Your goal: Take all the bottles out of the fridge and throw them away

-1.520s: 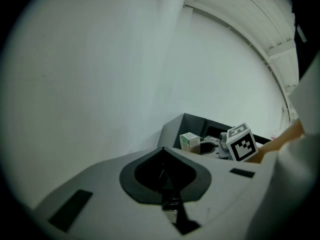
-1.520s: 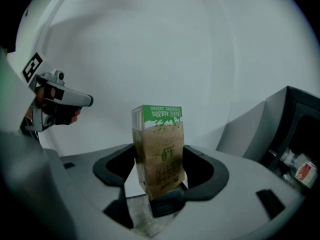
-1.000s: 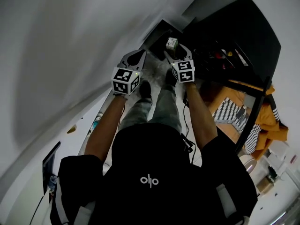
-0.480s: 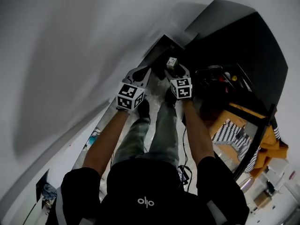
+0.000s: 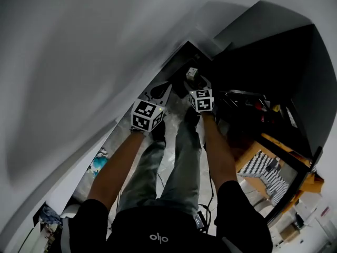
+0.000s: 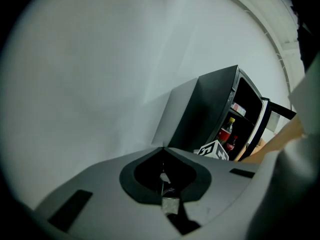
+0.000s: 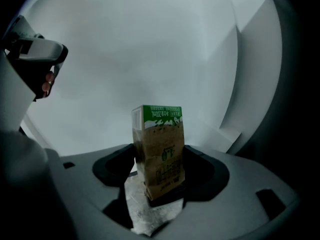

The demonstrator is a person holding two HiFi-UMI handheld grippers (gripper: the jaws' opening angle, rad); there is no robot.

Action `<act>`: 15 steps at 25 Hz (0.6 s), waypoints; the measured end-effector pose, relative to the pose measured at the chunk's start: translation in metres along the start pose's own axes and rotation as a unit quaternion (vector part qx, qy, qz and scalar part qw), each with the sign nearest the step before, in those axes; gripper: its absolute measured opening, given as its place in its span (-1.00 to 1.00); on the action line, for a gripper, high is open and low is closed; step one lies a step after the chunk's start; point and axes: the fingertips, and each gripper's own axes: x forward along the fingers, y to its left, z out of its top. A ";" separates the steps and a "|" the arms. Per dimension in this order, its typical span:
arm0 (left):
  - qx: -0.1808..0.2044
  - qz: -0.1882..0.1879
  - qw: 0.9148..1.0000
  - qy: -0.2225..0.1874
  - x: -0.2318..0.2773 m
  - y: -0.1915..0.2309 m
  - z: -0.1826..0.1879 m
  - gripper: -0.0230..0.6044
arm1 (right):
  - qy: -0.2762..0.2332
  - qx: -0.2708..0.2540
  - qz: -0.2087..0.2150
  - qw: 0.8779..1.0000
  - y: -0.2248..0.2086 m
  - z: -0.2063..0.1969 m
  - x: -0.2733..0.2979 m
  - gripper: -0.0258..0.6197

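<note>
A small brown carton with a green top (image 7: 159,139) stands between the jaws of my right gripper (image 7: 160,170), which is shut on it. In the head view that carton (image 5: 192,73) sits at the tip of the right gripper (image 5: 194,81), in front of the dark open fridge (image 5: 274,62). My left gripper (image 6: 162,154) is shut with nothing in it and hangs beside the right one (image 5: 167,86). Two red bottles (image 6: 226,131) stand inside the fridge (image 6: 200,111), whose door (image 6: 264,121) is open.
A white wall fills the left and top of every view. A striped cloth (image 5: 263,167) and an orange cloth (image 5: 311,184) lie at the lower right. Small clutter (image 5: 98,161) lies along the wall's foot on the left. The person's legs and shoes are below the grippers.
Both grippers have moved lower in the head view and farther from the camera, and the fridge has shifted right. The carton stays in the right gripper; the left stays shut.
</note>
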 end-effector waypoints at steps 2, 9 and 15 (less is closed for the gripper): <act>-0.002 0.005 1.000 0.000 0.002 0.002 -0.003 -0.93 | 0.000 0.005 0.000 1.000 -0.005 -0.002 0.007 0.05; -0.011 0.023 1.000 0.000 -0.005 0.007 -0.006 -0.93 | 0.000 0.019 -0.019 1.000 -0.015 -0.004 0.008 0.13; -0.022 0.034 0.999 -0.016 -0.023 -0.003 0.019 -0.93 | -0.039 0.040 -0.026 0.998 -0.003 0.019 -0.053 0.11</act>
